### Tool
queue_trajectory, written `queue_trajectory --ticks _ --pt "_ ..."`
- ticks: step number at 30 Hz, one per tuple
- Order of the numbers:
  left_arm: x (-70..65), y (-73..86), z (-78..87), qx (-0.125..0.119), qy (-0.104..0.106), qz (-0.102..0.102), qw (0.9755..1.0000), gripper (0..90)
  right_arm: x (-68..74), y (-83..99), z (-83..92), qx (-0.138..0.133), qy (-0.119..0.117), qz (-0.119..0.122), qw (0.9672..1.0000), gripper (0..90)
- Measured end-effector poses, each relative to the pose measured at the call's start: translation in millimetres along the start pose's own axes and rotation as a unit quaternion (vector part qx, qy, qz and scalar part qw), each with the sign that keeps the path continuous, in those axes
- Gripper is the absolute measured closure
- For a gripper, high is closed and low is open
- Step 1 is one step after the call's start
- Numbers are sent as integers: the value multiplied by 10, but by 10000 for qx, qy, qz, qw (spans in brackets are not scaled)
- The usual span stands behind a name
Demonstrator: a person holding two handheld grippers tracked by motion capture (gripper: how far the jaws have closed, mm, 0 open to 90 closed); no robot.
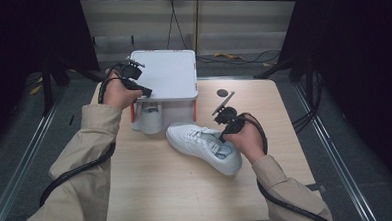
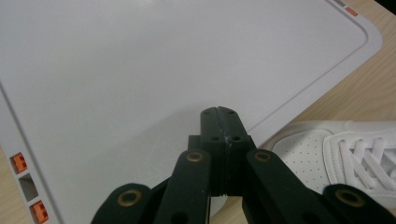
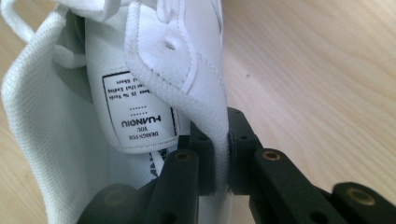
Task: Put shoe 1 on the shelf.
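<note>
The white sneaker [image 1: 204,146] lies on its sole on the wooden worktop [image 1: 187,191], near the middle, its toe toward a white rack [image 1: 168,74] at the far side and its heel toward the person's right hand [image 1: 246,138].

Right gripper [image 1: 224,134] — its jaws are clamped on the sneaker's collar. In the right gripper view the padded side wall [image 3: 205,93] of the sneaker's opening stands between the two black jaws, one jaw inside the sneaker and one outside, both pressing on the fabric. A printed label [image 3: 140,109] on the underside of the tongue sits just beside the inner jaw.

Left gripper [image 1: 145,91] — its jaws are together with nothing between them. In the left gripper view the closed tips [image 2: 219,122] lie over the flat white top of the rack [image 2: 140,70], close to its front edge; whether they touch the surface cannot be told. The sneaker's perforated toe and laces [image 2: 345,156] show beyond that edge, at a lower level.

A second white sneaker [image 1: 151,117] stands under the rack's top, between its orange-trimmed legs, toe toward the person. The two sneakers are near each other but apart.
</note>
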State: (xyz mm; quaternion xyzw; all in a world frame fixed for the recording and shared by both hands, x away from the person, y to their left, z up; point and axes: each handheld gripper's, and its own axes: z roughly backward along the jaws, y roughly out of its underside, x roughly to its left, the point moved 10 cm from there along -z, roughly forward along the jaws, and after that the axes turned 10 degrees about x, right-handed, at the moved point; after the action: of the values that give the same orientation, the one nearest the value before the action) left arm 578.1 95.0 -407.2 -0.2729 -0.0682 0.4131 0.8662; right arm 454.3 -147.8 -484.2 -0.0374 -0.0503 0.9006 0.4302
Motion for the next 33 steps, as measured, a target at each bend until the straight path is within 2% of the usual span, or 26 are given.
queue_trajectory --ticks 4,5,7,11,12,13,14,15,16,19,21,23,24,26,27,29,31,32,33 --pt "-2 1 0 -1 -3 -4 10000 900 -39 -94 61 -214 -101 -248 9994 835" --pt "-3 0 0 3 -3 -6 10000 900 -73 -157 77 -342 -163 -419 9984 835" --pt "-1 1 1 13 -3 -21 10000 900 -81 -183 77 -371 -178 -448 9981 834" --pt "-1 -1 1 15 -28 -20 10000 900 -101 -355 12 -519 -106 -706 9961 828" --pt "6 0 3 22 -54 -39 10000 900 -78 -394 -19 -510 -133 -699 9962 825" --pt "-3 -2 -1 18 -6 -14 10000 900 -36 -412 -36 -435 -117 -664 9968 819" --pt "1 -2 -1 27 -21 -16 10000 900 -2 -455 -44 -529 -58 -635 9966 816" --pt "1 -2 2 29 -38 -11 10000 900 41 -433 -119 -294 -63 -542 9981 812" --pt "-2 -2 1 30 -47 -61 10000 900 41 -433 -119 -294 -63 -542 9981 812" --pt "-6 -1 0 62 -86 -93 9999 900 109 -366 -187 -371 -436 -535 9969 783" --pt "-11 -7 -3 45 -106 -41 9999 900 150 -336 -215 -380 -466 -503 9969 760" --pt "-18 -7 -3 60 -153 -55 9999 900 220 -307 -251 -280 -435 -265 9983 723" --pt "-20 -8 -4 58 -154 -54 9998 900 222 -300 -245 -270 -305 -125 9991 703" --pt "-17 -8 -4 62 -150 -29 9999 900 233 -283 -212 -269 -383 -71 9989 649" --pt "-18 -8 -4 63 -145 -28 9999 900 244 -237 -161 -207 -435 125 9988 578" --pt "-18 -9 -4 63 -150 -39 9999 900 248 -223 -136 -222 -430 180 9987 548" --pt "-20 -10 -4 63 -158 -30 9999 900 317 -145 -27 -179 -430 531 9975 499" --pt "-20 -11 -5 63 -159 -21 9999 900 317 -145 -27 -179 -430 531 9975 499" --pt "-22 -10 -5 59 -161 -15 9999 900 365 -115 6 -134 -453 655 9967 481"
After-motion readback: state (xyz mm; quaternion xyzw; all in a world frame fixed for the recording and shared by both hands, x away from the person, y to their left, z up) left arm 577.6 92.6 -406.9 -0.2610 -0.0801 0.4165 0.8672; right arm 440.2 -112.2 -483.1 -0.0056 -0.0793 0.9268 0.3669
